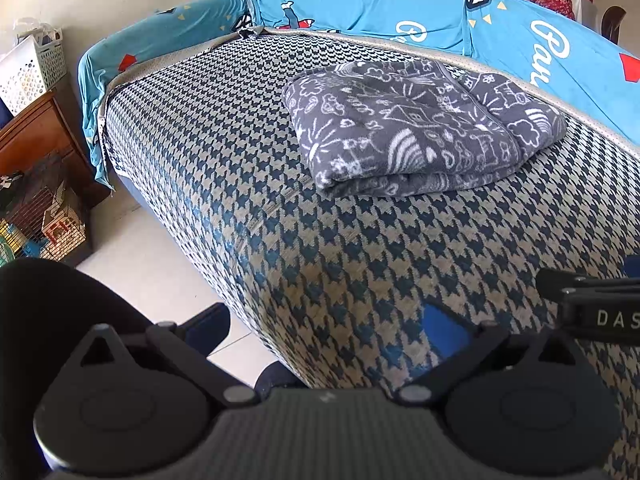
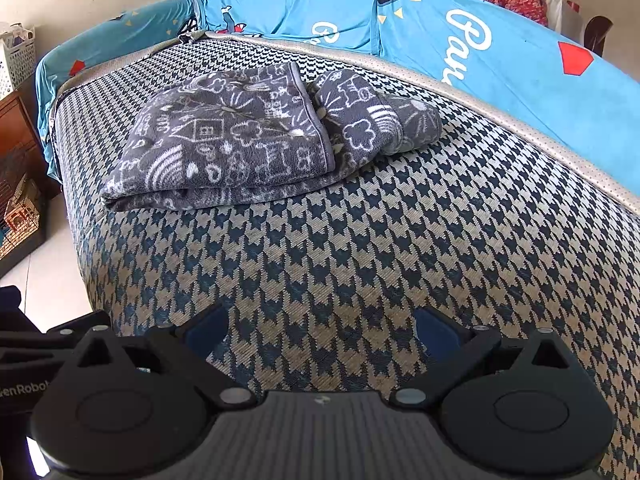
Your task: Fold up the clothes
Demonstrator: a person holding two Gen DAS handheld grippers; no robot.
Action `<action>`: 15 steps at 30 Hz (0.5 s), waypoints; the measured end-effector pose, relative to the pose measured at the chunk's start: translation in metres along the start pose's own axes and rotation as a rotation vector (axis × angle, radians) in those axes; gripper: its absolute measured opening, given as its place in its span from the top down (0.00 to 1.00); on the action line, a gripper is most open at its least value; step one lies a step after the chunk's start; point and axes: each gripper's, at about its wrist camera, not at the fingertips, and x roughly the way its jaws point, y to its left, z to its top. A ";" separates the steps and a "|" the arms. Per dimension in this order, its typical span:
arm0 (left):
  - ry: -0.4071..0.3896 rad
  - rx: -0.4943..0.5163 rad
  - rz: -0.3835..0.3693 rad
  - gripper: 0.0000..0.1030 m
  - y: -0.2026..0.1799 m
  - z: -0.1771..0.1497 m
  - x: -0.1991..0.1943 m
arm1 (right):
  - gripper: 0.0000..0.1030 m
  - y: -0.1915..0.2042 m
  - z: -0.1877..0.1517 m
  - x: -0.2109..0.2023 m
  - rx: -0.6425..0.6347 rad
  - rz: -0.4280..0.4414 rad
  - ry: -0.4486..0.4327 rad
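A grey fleece cloth with white doodle print [image 1: 416, 128] lies folded in a thick rectangle on the houndstooth mattress [image 1: 280, 208], one corner layer spilling to its right. In the right wrist view the same folded cloth [image 2: 240, 140] sits to the upper left. My left gripper [image 1: 326, 330] hangs open over the mattress's near left corner, well short of the cloth, with nothing between its blue pads. My right gripper [image 2: 322, 330] is open too, above bare mattress [image 2: 360, 240], also empty. The right gripper's body [image 1: 596, 304] shows at the right edge of the left wrist view.
A bright blue printed sheet [image 1: 400, 12] covers the raised back behind the mattress. On the left stand a wooden cabinet [image 1: 36, 140] with a white basket [image 1: 32, 68] on top, and a wire cage [image 1: 44, 220] on the pale tiled floor [image 1: 160, 264].
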 end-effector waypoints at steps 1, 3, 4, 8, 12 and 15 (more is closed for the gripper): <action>0.000 0.001 -0.001 0.00 0.000 0.000 0.000 | 0.02 0.000 0.000 -0.001 0.001 -0.002 -0.002; -0.001 0.003 -0.003 0.00 -0.001 0.000 -0.001 | 0.02 -0.002 0.000 -0.002 0.005 -0.002 -0.007; -0.001 0.004 -0.003 0.00 -0.002 0.000 -0.001 | 0.02 -0.002 0.001 -0.002 0.009 -0.001 -0.009; -0.002 0.006 -0.006 0.00 -0.003 0.000 -0.002 | 0.02 -0.005 0.001 -0.003 0.020 0.000 -0.012; -0.005 0.007 -0.008 0.00 -0.003 0.000 -0.002 | 0.02 -0.004 0.001 -0.003 0.017 -0.001 -0.012; -0.005 0.010 -0.009 0.00 -0.004 0.001 -0.003 | 0.02 -0.004 0.001 -0.003 0.016 -0.001 -0.012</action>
